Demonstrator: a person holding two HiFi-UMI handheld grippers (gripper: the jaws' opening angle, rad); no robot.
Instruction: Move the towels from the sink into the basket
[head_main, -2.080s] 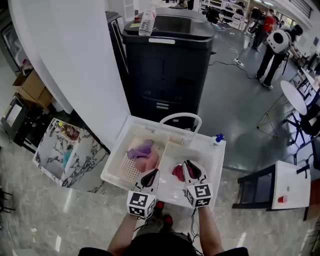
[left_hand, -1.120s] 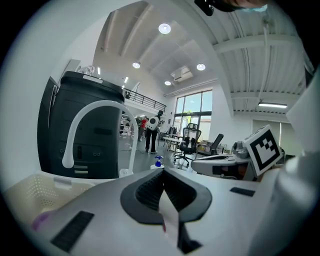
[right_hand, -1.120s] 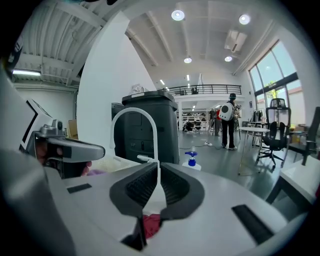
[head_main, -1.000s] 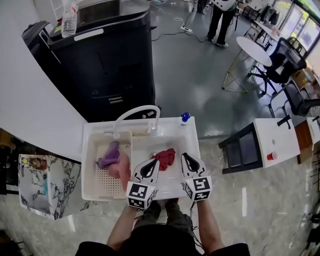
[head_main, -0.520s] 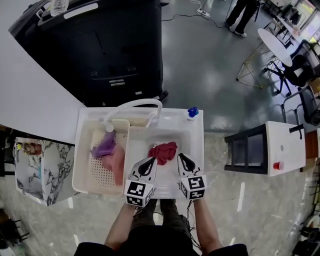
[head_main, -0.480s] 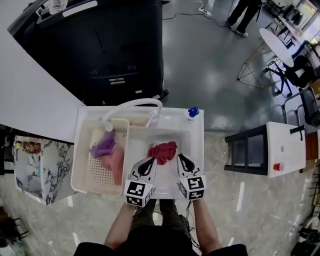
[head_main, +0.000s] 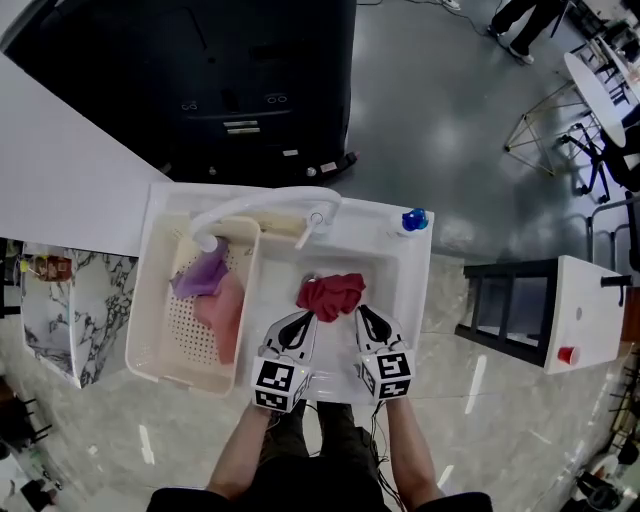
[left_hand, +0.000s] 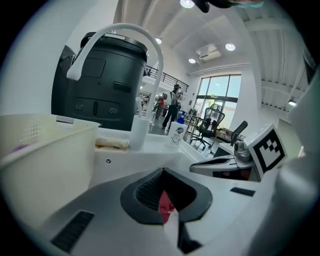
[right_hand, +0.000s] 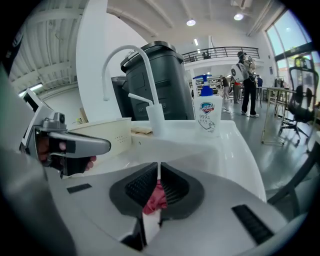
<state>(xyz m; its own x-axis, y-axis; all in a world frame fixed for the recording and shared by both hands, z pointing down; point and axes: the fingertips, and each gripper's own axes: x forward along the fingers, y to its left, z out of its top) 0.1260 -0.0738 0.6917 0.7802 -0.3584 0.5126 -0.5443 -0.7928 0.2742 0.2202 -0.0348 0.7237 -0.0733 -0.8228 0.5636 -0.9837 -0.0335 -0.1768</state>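
Fingers of the left gripper (head_main: 306, 318) and right gripper (head_main: 361, 312) are closed together and empty, just beside the red towel (head_main: 331, 294) lying in the sink (head_main: 408, 285), near the basket (head_main: 148, 335).

basket (head_main: 140, 330) left of sink (head_main: 280, 270), two towels (head_main: 212, 300) in it; third towel (head_main: 331, 294) in sink, soap bottle (head_main: 414, 220) behind
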